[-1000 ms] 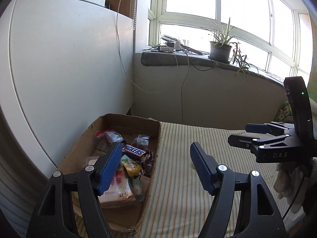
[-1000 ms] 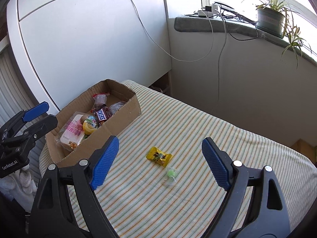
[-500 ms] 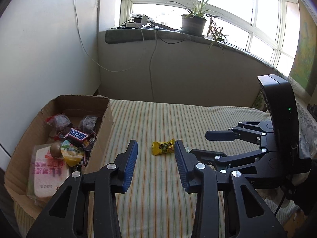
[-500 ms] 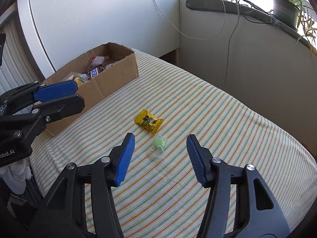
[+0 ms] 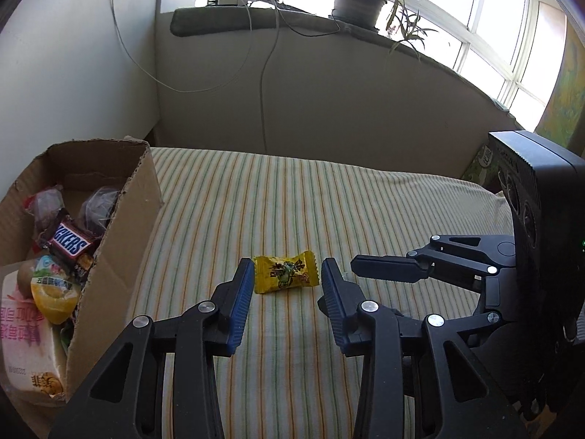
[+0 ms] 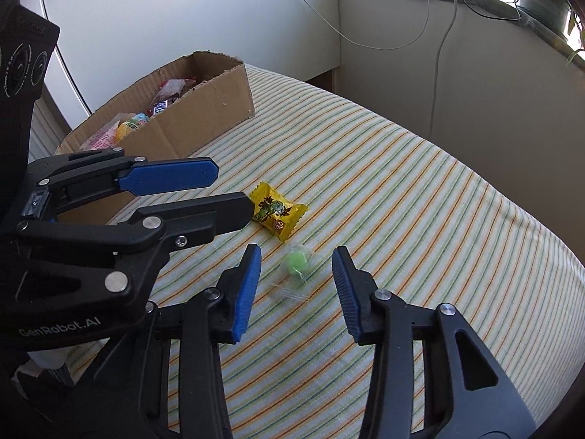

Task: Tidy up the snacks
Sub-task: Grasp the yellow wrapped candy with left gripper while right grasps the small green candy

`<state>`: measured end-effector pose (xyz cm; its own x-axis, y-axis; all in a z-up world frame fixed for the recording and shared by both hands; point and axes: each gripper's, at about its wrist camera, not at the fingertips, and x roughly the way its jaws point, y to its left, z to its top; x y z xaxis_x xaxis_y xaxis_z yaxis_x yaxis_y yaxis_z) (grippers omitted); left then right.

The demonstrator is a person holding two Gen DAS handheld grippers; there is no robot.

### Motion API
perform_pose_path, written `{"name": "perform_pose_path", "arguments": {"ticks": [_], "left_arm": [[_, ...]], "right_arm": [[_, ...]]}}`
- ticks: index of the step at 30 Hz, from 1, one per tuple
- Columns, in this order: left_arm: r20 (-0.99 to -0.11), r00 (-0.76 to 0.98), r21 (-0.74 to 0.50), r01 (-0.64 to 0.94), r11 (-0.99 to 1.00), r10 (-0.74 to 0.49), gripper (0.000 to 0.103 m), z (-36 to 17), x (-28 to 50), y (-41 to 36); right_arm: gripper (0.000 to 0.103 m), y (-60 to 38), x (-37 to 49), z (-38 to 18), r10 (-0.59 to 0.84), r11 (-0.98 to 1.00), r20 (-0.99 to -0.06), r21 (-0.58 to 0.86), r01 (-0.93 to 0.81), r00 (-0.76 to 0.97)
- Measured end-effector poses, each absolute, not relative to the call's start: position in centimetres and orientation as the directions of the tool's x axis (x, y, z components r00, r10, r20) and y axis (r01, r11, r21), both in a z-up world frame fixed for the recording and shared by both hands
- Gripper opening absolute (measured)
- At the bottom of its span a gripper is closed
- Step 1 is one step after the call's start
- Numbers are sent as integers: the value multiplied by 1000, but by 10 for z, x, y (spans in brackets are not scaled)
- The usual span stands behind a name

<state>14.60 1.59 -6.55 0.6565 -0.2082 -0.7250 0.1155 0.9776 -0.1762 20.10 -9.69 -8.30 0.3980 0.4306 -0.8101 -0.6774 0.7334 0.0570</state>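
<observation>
The yellow candy (image 5: 285, 274) lay on the striped bed (image 5: 365, 212) between my left fingers (image 5: 244, 292), closed partway but not touching it. My right fingers (image 6: 248, 285), just closing, flanked the green sweet (image 6: 297, 261) untouched. The snack box (image 5: 120, 241) stood leftward.

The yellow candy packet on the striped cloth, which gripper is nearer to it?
Left. The left gripper frames the yellow candy packet between open fingers; the right gripper sits beside it, around the green candy.

Yellow candy packet (image 5: 285, 271) between left gripper (image 5: 287, 285) jaws
</observation>
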Motion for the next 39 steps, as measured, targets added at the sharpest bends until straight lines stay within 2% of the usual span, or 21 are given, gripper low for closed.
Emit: {"name": "perform_pose_path", "arguments": {"ticks": [2,9,13,26,27,30,32,34,39], "left_arm": [[-734,643,-181,125,975,-219,36,-70,152,13],[-766,607,-164,134,977,-212,37,-81,171,11],[-777,595,-152,139,979,-205,41,-87,172,9],[-788,593,-92,154,984,-166,40,-96,172,3],[-787,598,-73,155,985,-153,38,-96,172,-1],[-781,608,-47,168,985,-141,19,-97,174,-7],[-779,610,-51,169,984,-146,17,-97,174,-7],[-775,612,-64,169,984,-155,10,-96,174,-5],[-763,624,-90,155,984,-169,10,-93,170,4]], "right_arm": [[37,-95,203,-86,433,733,-812,64,-678,391],[32,-90,204,-92,418,731,-816,41,-681,399],[25,-91,204,-93,404,732,-816,18,-681,413],[24,-100,195,-92,368,724,-822,-40,-688,435],[24,-101,195,-91,364,728,-821,-43,-685,439],[24,-108,195,-90,357,737,-822,-43,-674,444],[24,-111,195,-89,354,745,-820,-43,-666,449],[24,-114,195,-88,354,751,-819,-39,-660,452],[24,-117,193,-84,359,758,-812,-34,-651,461]]}}
